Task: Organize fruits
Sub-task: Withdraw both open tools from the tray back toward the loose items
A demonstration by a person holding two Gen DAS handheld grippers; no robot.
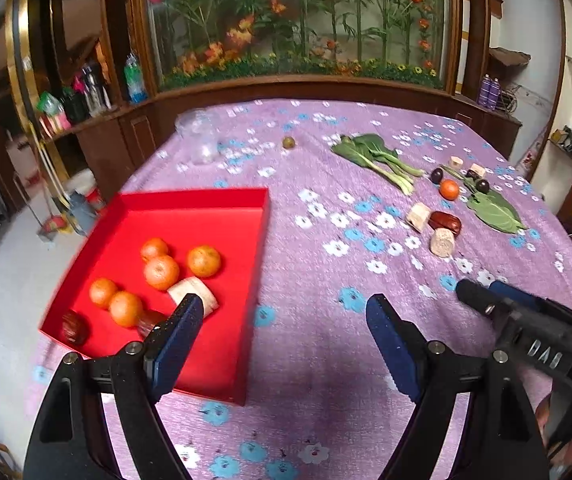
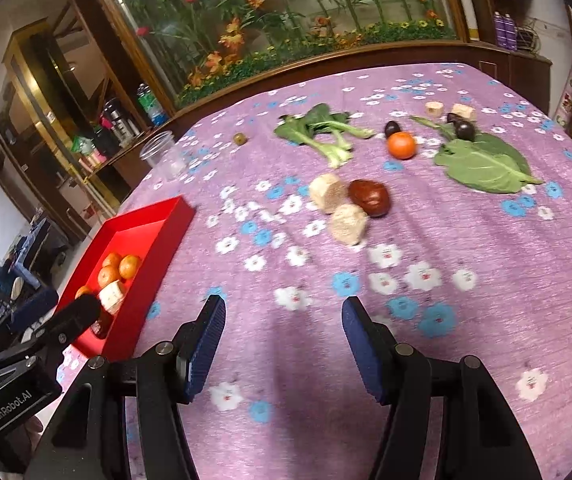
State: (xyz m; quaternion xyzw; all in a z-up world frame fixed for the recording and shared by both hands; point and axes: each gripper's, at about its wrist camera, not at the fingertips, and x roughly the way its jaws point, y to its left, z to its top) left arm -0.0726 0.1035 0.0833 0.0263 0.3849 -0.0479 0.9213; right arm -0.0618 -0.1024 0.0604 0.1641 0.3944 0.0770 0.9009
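My left gripper [image 1: 286, 320] hangs over the bench [image 1: 318, 300] with its fingers [image 1: 178, 340] wide and nothing between them. At the left of that view sits the red tray [image 1: 222, 336], holding five oranges [image 1: 161, 272], a pale cut chunk [image 1: 194, 292] and two dark red fruits [image 1: 74, 328]. My right gripper [image 2: 284, 320] is also empty, its fingers [image 2: 202, 344] parted over bare purple cloth. In the upper right of its view lie one orange [image 2: 401, 145], a dark red fruit [image 2: 370, 197] touching two pale chunks [image 2: 328, 193], dark plums [image 2: 464, 130], a big leaf [image 2: 482, 164] and leafy greens [image 2: 322, 128]. A clear cup [image 2: 162, 154] lies past the tray.
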